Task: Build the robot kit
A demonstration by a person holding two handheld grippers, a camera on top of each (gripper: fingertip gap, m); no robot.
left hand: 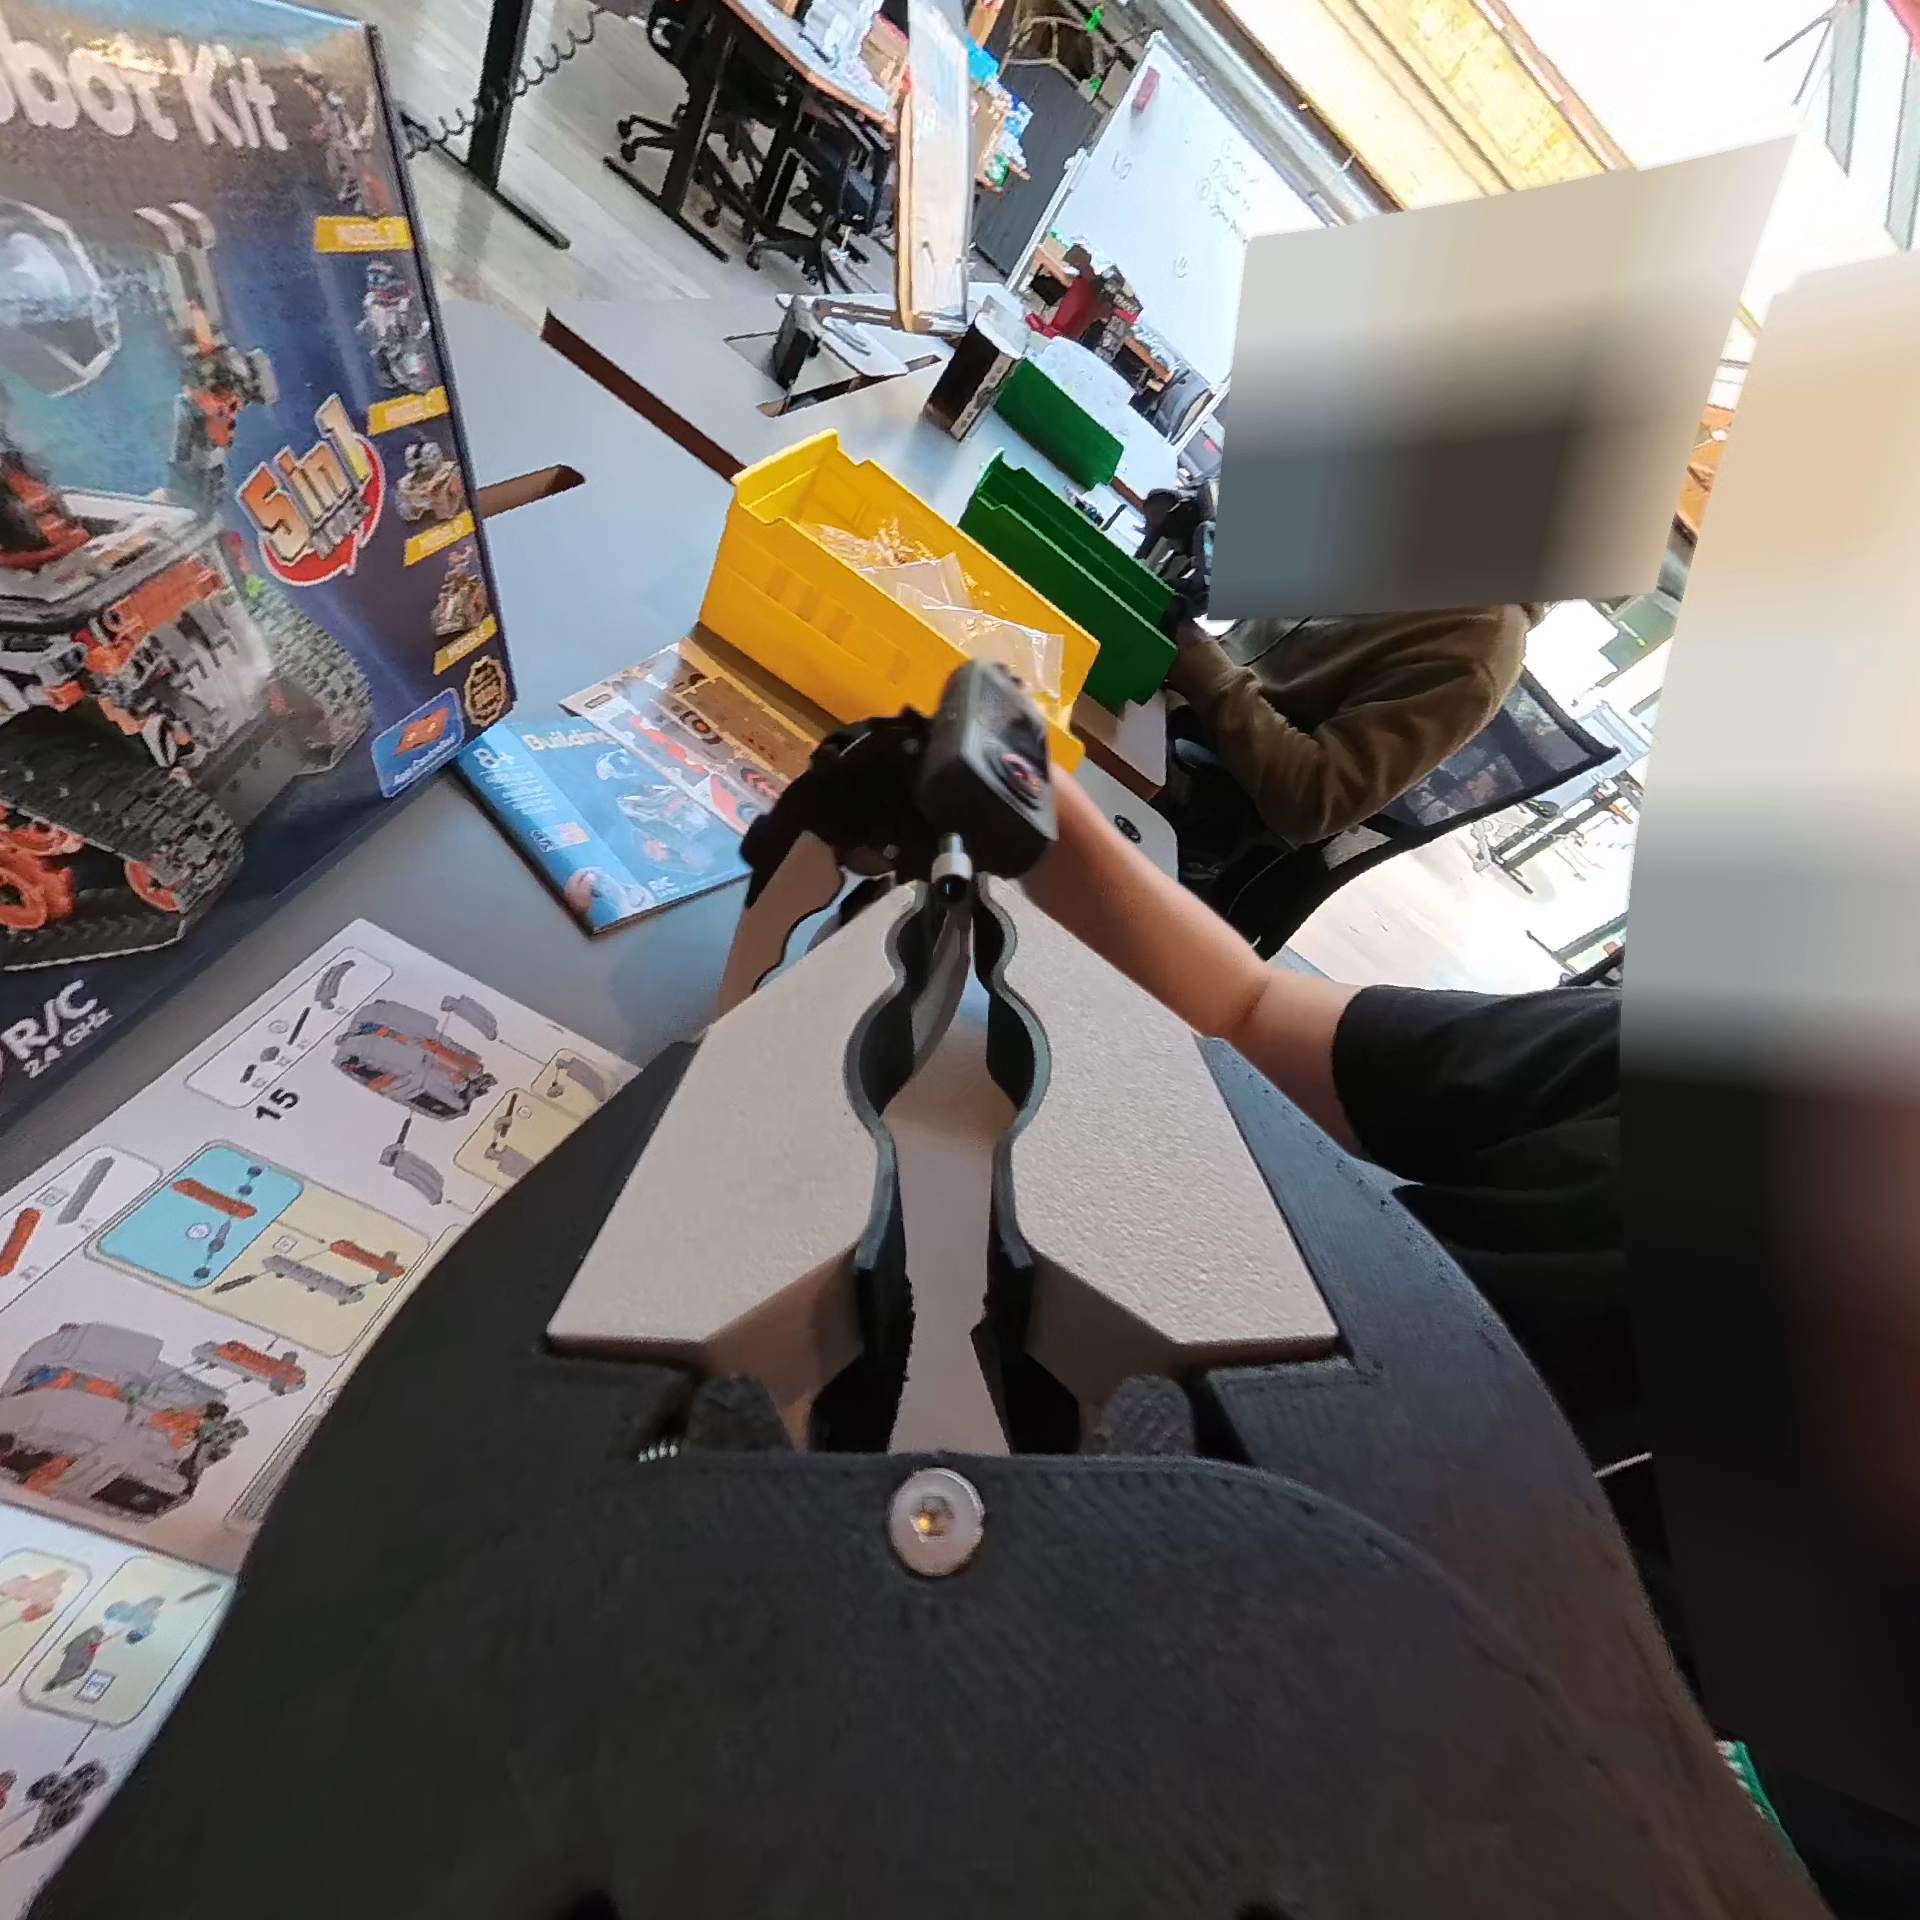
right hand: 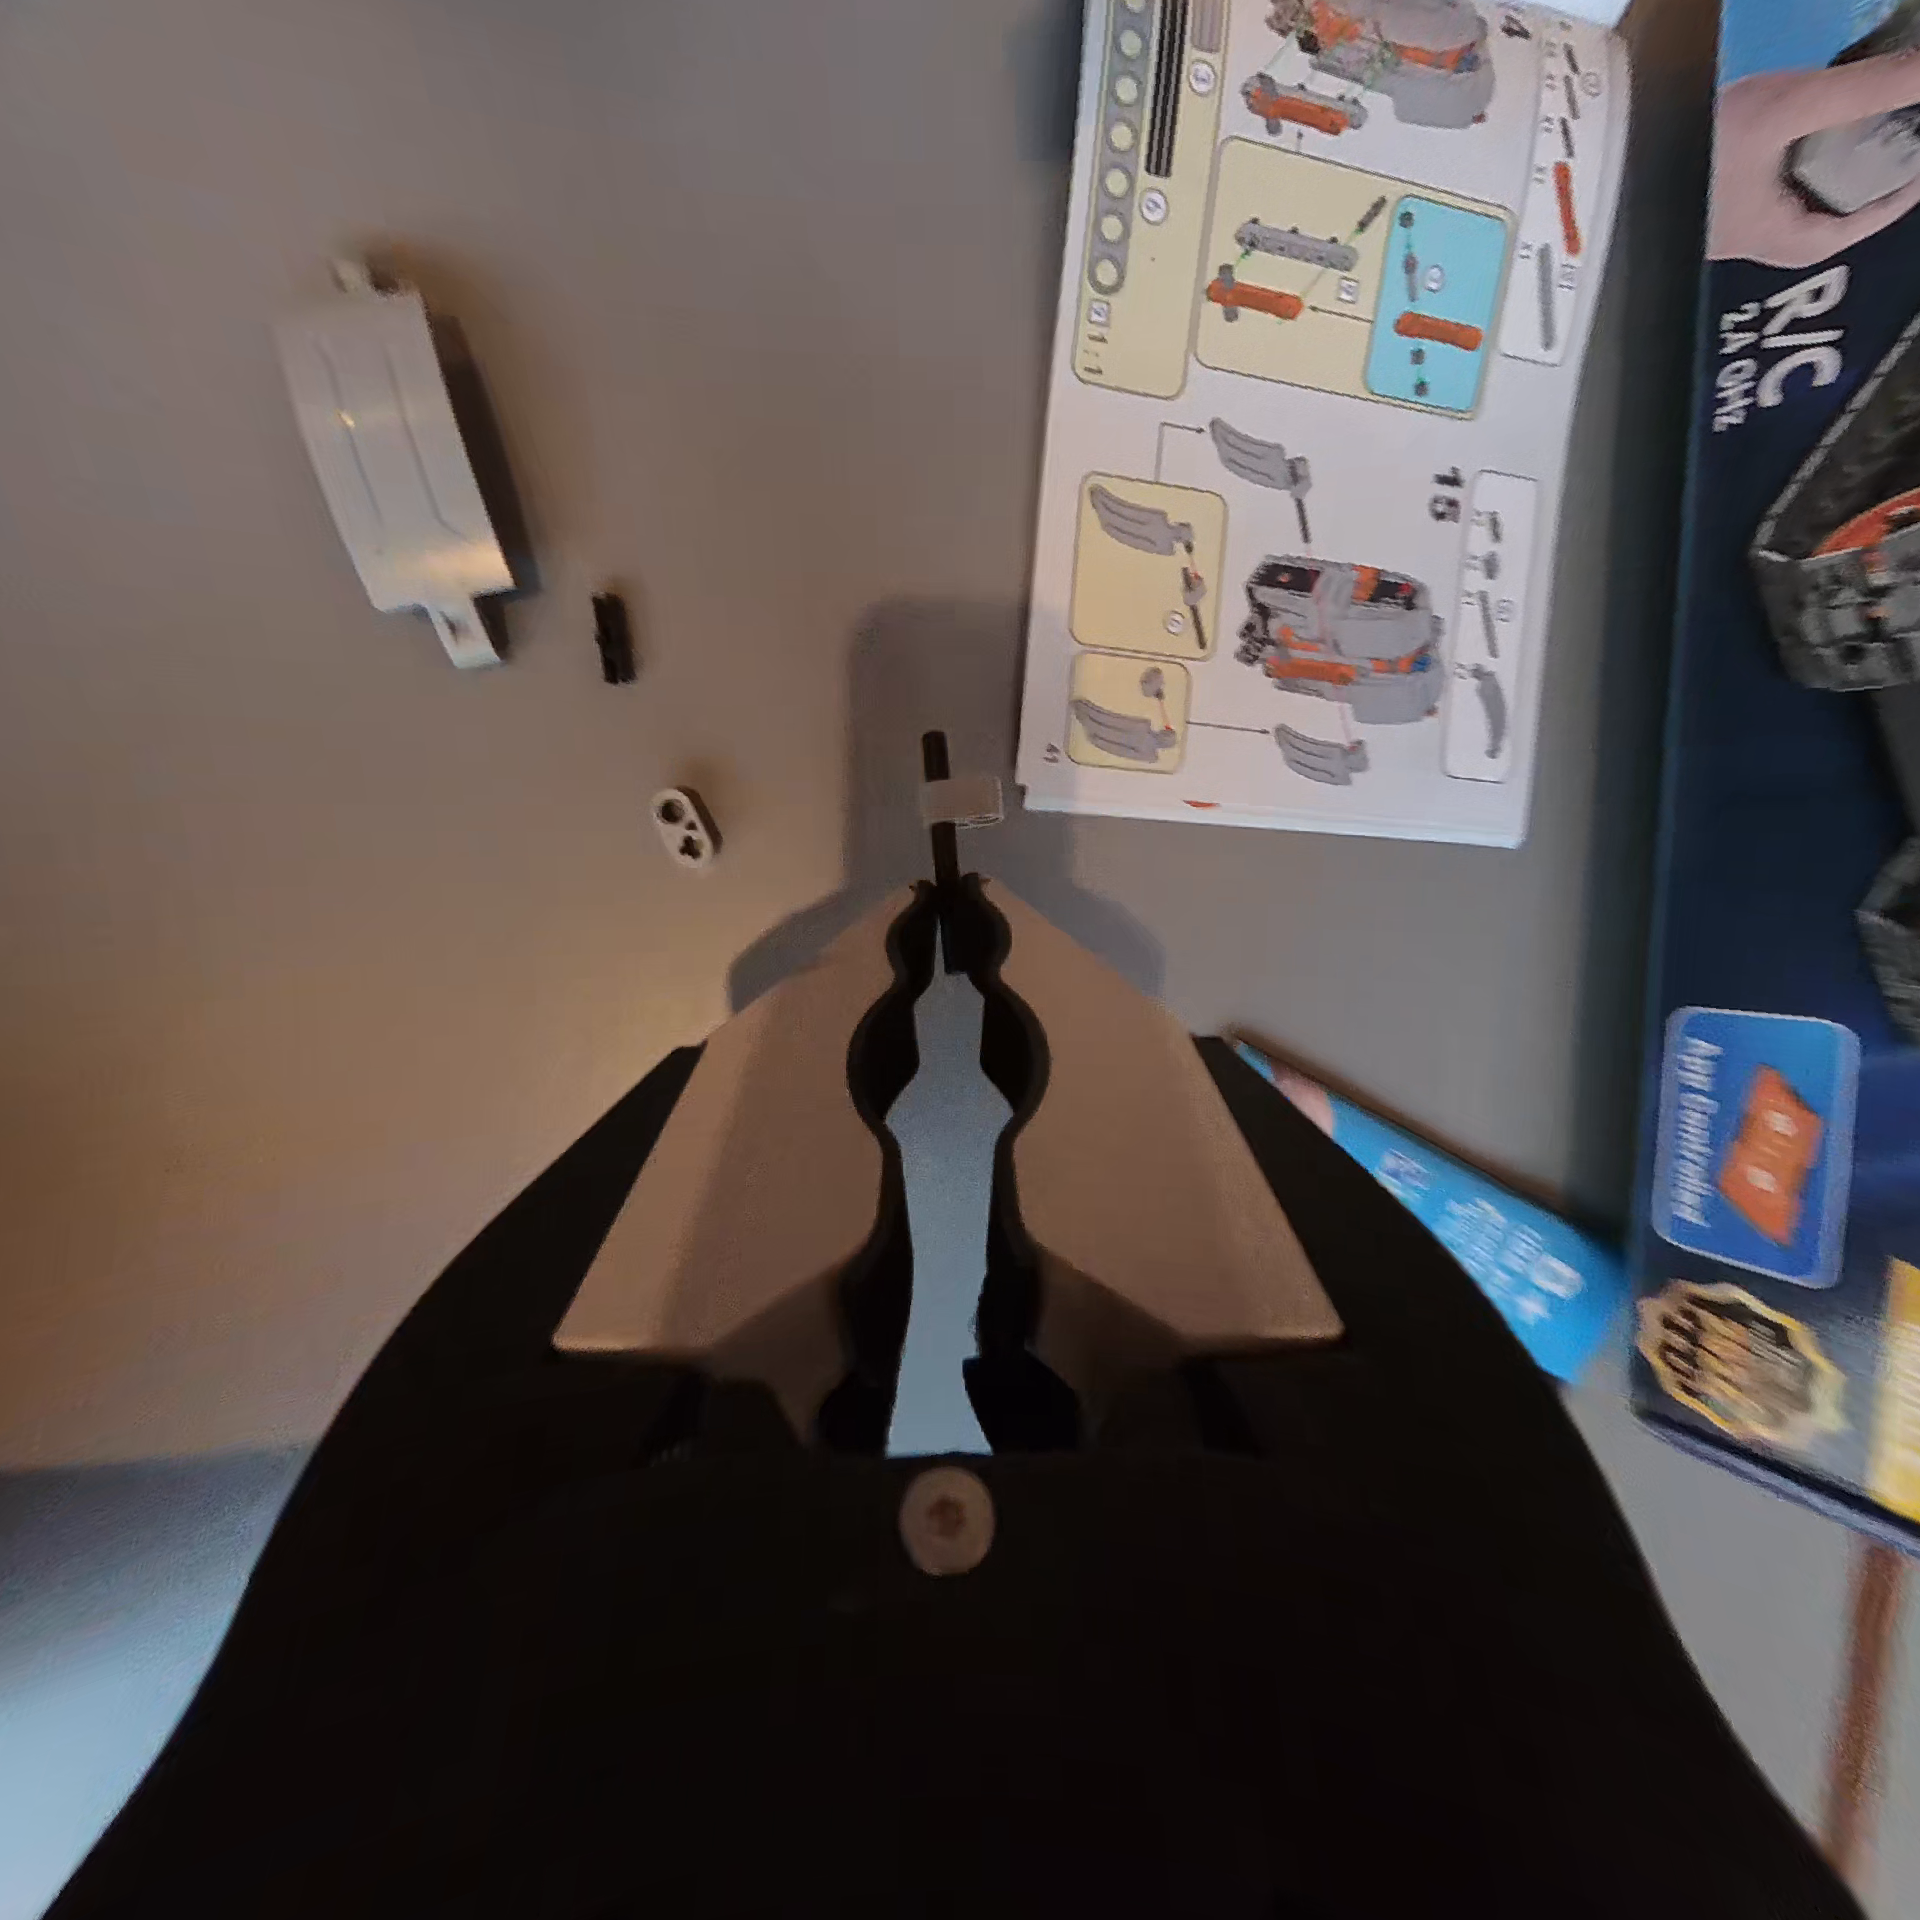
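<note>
My right gripper [right hand: 943, 888] is shut on a thin black axle [right hand: 940, 842] that sticks out past its tips. The axle carries a small white connector [right hand: 961, 802] and hangs above the grey table [right hand: 312, 1039]. On the table to its left lie a white two-hole connector [right hand: 686, 826], a short black pin [right hand: 615, 636] and a white curved panel [right hand: 400, 457]. My left gripper [left hand: 948, 906] is shut on a small dark pin with a pale collar [left hand: 948, 878], raised above the table. The right gripper's camera [left hand: 992, 769] and one finger [left hand: 774, 914] show just beyond it.
An open instruction booklet [right hand: 1299, 468] [left hand: 260, 1195], a blue booklet [left hand: 592, 800] and a big blue kit box [left hand: 208, 520] [right hand: 1808, 727] lie nearby. A yellow bin [left hand: 883, 582] with plastic bags and green bins [left hand: 1070, 582] stand farther back. A person's arm [left hand: 1164, 935] reaches in from the right.
</note>
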